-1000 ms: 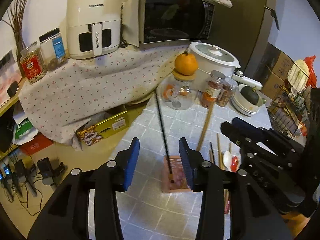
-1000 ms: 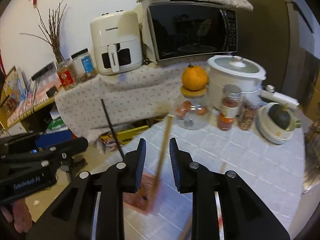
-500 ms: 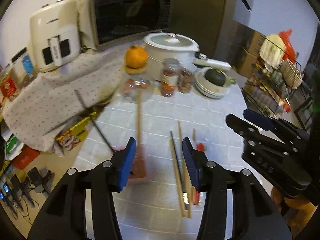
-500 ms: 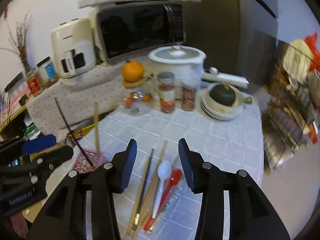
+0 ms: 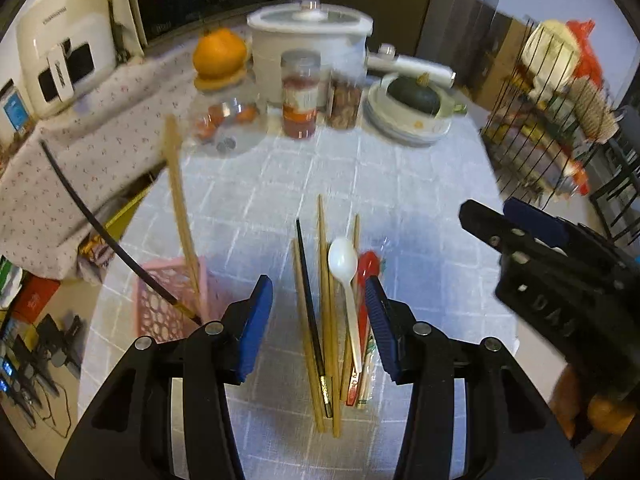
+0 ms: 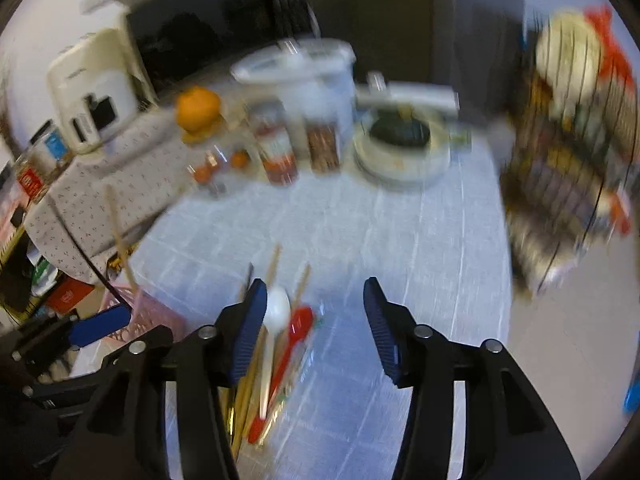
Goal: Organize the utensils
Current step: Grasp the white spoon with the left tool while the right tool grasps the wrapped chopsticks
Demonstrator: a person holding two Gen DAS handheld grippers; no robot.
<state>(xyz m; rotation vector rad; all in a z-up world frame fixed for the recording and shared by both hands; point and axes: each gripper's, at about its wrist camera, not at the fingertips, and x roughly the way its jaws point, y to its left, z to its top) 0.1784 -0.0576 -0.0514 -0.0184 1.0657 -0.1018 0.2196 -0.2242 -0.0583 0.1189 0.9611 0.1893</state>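
A pile of utensils lies on the tiled tablecloth: wooden chopsticks (image 5: 323,280), a black chopstick (image 5: 306,276), a white plastic spoon (image 5: 344,264) and a red spoon (image 5: 366,268). My left gripper (image 5: 320,320) is open and empty, right above the pile. A pink basket (image 5: 160,300) at the left holds a black chopstick (image 5: 92,220) and a wooden chopstick (image 5: 180,208), both leaning. My right gripper (image 6: 314,320) is open and empty, just right of the pile; the white spoon (image 6: 276,312) and red spoon (image 6: 296,328) show by its left finger. That view is blurred.
At the back stand a glass jar with an orange (image 5: 220,56) on it, spice jars (image 5: 300,96), a white rice cooker (image 5: 308,32) and a stack of bowls (image 5: 412,112). A wire rack (image 5: 552,128) is at the right. The table edge drops off at the left.
Both grippers have swung right, from over the pink basket to over the utensil pile. The right gripper let go of a wooden chopstick into the basket and opened wide.
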